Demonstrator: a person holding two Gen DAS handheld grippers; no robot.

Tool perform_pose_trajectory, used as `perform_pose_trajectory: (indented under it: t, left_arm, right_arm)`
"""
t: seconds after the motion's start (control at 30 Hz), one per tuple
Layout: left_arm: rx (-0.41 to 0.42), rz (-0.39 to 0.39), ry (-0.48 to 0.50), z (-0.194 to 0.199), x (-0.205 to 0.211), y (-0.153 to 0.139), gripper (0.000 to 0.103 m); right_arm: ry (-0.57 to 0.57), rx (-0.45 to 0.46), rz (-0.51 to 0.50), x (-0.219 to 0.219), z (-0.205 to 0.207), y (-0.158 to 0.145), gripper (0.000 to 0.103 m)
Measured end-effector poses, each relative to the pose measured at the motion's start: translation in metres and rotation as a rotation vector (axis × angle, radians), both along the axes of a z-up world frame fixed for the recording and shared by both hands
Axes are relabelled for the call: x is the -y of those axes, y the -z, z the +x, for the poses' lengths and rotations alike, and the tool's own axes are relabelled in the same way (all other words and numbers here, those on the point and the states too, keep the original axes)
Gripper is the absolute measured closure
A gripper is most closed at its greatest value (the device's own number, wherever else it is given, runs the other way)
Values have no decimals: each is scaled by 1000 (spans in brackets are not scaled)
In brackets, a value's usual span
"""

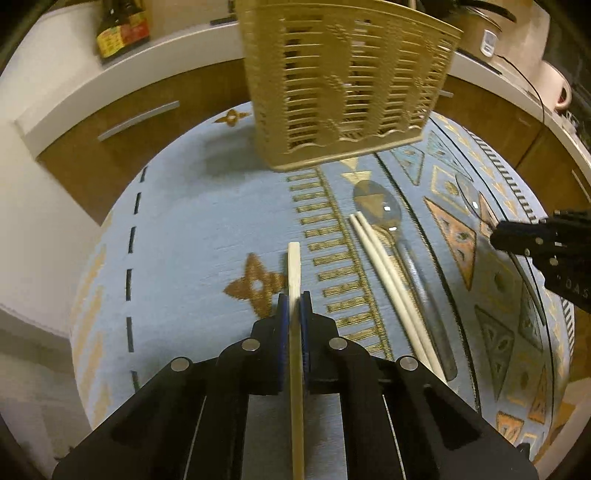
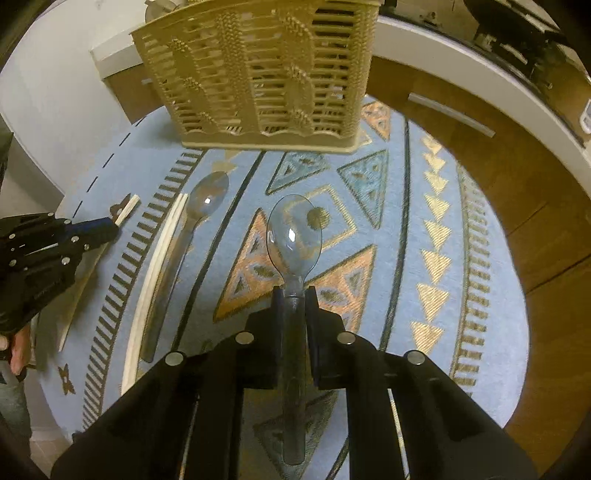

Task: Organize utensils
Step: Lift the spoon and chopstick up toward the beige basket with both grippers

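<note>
A tan slatted utensil basket (image 1: 347,81) stands at the far side of the patterned blue mat (image 1: 207,236); it also shows in the right wrist view (image 2: 258,74). My left gripper (image 1: 294,301) is shut on a cream chopstick (image 1: 294,269), seen from the right view too (image 2: 127,208). My right gripper (image 2: 294,295) is shut on a clear plastic spoon (image 2: 294,232), above the mat. A second clear spoon (image 1: 380,206) and a pair of cream chopsticks (image 1: 384,273) lie on the mat between the grippers, also in the right wrist view (image 2: 207,199) (image 2: 159,266).
Wooden cabinet fronts with metal handles (image 1: 138,120) and a white counter (image 1: 166,48) curve behind the mat. A dark sauce bottle (image 1: 122,26) stands on the counter. A white mug (image 1: 557,88) and a cable sit at the right.
</note>
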State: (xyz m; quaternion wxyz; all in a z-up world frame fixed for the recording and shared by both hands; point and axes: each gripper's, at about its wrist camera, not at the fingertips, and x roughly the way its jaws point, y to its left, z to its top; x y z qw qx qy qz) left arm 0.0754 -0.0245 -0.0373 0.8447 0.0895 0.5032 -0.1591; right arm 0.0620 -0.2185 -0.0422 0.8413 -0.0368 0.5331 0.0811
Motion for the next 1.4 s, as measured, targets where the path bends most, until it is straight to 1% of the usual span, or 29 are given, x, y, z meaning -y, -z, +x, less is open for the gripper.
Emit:
perform_pose_trajectory:
  t: [0.1, 0.2, 0.27, 0.3, 0.33, 0.37, 0.4, 0.47, 0.5, 0.63, 0.73, 0.8, 0.87, 0.9, 0.93, 0.97, 1.0, 1.03, 1.1, 1.2, 1.3, 1.37, 1.4]
  left_arm:
    - [-23, -17, -11, 4, -5, 4, 98]
    - [-41, -48, -18, 9, -11, 5, 97]
    - [-76, -78, -11, 14, -17, 5, 95]
    - [-102, -97, 5, 18, -20, 5, 91]
    - [-115, -110, 13, 18, -21, 4, 89]
    - [-127, -117, 20, 20, -24, 3, 86]
    - [-142, -114, 35, 23, -24, 3, 85]
    - [-171, -108, 68, 28, -25, 5, 85]
    - [-179, -105, 79, 31, -25, 5, 85]
    - [-230, -73, 112, 37, -21, 4, 85]
    - [-241, 10, 153, 36, -10, 4, 85]
    - [-239, 83, 184, 34, 0, 4, 85]
    - [-229, 136, 204, 31, 9, 5, 85]
    - [-220, 153, 219, 28, 13, 5, 91]
    - [-212, 163, 226, 26, 16, 4, 95]
    - [-204, 170, 226, 24, 18, 5, 97]
    - [-192, 179, 223, 22, 19, 4, 98]
    - [-175, 174, 222, 19, 21, 4, 98]
    - [-160, 126, 220, 12, 21, 0, 99]
    - [-97, 40, 208, 4, 14, -15, 99]
    - [-8, -49, 197, -4, 8, -42, 99]
    - [82, -122, 182, -8, 3, -70, 99]
    - [113, -152, 178, -9, 3, -80, 99]
  right_arm:
    - [-4, -30, -4, -3, 1, 8, 93]
    - [-11, -38, -12, -3, 0, 10, 91]
    - [-16, -70, 13, -1, 3, 9, 84]
    - [-16, -86, 30, 1, 5, 9, 75]
    - [-15, -95, 42, 2, 7, 8, 60]
    - [-10, -88, 43, 2, 9, 6, 53]
    - [-8, -68, 32, 2, 10, 3, 49]
    - [-13, -50, -2, 0, 13, 0, 49]
    - [-12, -50, -1, 0, 16, -1, 49]
    - [-6, -88, 16, 0, 33, 4, 49]
    - [-15, -102, -32, -7, 42, 9, 49]
    - [-23, -104, -82, -18, 45, 9, 50]
    - [-33, -104, -94, -27, 48, 9, 58]
    - [-41, -104, -93, -31, 48, 8, 68]
    - [-46, -105, -92, -34, 49, 7, 74]
    - [-50, -103, -92, -36, 49, 6, 74]
    - [-50, -101, -86, -38, 50, 5, 74]
    - [-51, -98, -82, -38, 49, 5, 74]
    - [-56, -81, -66, -40, 47, 0, 74]
    - [-68, -7, -40, -35, 33, -24, 74]
    - [-77, 87, -7, -25, 19, -56, 74]
    - [-77, 175, 8, -23, 11, -84, 74]
    - [-77, 209, 15, -22, 8, -94, 74]
